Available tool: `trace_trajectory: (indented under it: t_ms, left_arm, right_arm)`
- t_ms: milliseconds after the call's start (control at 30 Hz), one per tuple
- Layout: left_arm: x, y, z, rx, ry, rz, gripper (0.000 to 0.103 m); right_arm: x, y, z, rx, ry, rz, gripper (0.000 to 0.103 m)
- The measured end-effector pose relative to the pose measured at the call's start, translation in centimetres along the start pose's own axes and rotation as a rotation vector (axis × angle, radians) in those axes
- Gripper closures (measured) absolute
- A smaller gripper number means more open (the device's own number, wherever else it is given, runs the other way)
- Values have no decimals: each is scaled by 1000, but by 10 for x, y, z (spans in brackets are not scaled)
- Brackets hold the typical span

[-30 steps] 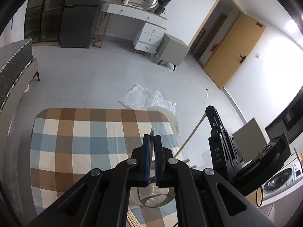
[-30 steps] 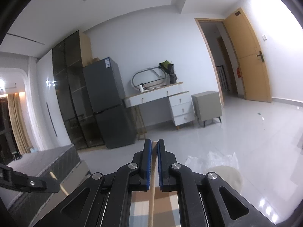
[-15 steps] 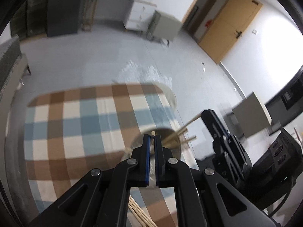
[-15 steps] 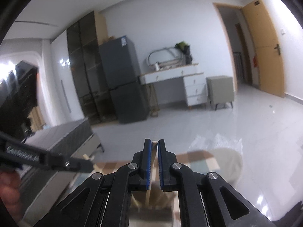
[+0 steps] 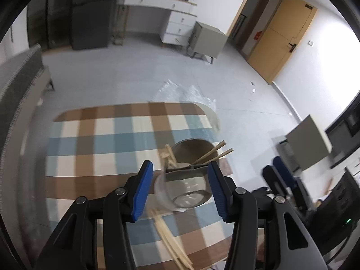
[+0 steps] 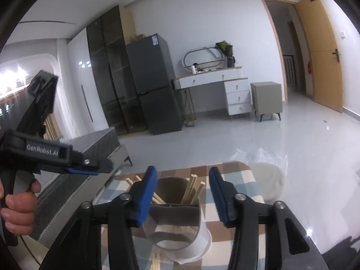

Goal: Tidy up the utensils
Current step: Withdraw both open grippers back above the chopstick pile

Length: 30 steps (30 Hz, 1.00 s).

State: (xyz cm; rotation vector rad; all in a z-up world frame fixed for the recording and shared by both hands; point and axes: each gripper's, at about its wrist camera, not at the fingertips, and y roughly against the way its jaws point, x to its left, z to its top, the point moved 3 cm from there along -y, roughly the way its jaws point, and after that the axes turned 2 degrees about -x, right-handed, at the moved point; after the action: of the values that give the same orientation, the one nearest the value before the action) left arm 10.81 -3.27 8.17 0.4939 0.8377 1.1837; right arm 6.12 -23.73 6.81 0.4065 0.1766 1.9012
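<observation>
Both jaws have just been opening. The left hand-held gripper (image 5: 180,186) stands with its blue pads apart, framing but not pressing the grey utensil holder (image 5: 191,155) near the table's (image 5: 90,139) far right corner. The right hand-held gripper (image 6: 182,193) is likewise parted, nothing pinched, the holder behind its gap. Wooden chopsticks (image 5: 213,151) lean out of the holder's compartments; more chopsticks (image 5: 171,243) lie loose on the checked tablecloth toward the near edge. A clear cup (image 5: 180,191) sits just before the holder.
</observation>
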Motion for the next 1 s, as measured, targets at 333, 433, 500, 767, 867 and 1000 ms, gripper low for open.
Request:
trace_trajectory:
  t_ms: [333, 433, 500, 767, 867, 1000]
  left_arm:
    - [-9, 58, -29, -162, -6, 78, 28]
    - [-13, 72, -40, -206, -18, 97, 20]
    - [-16, 80, -48, -235, -31, 112, 18]
    - [-5, 86, -73, -313, -24, 171, 9]
    - [-1, 82, -85, -318, -16, 162, 9]
    - [6, 72, -99, -298, 4, 166, 8]
  right_arm:
    - [6, 43, 1, -59, -1, -25, 23]
    - [12, 54, -1, -78, 1, -6, 16]
    - [16, 60, -3, -91, 7, -1, 15]
    - [34, 73, -23, -68, 66, -10, 10]
    - [42, 81, -34, -63, 94, -3, 8]
    - [46, 82, -40, -55, 105, -4, 5]
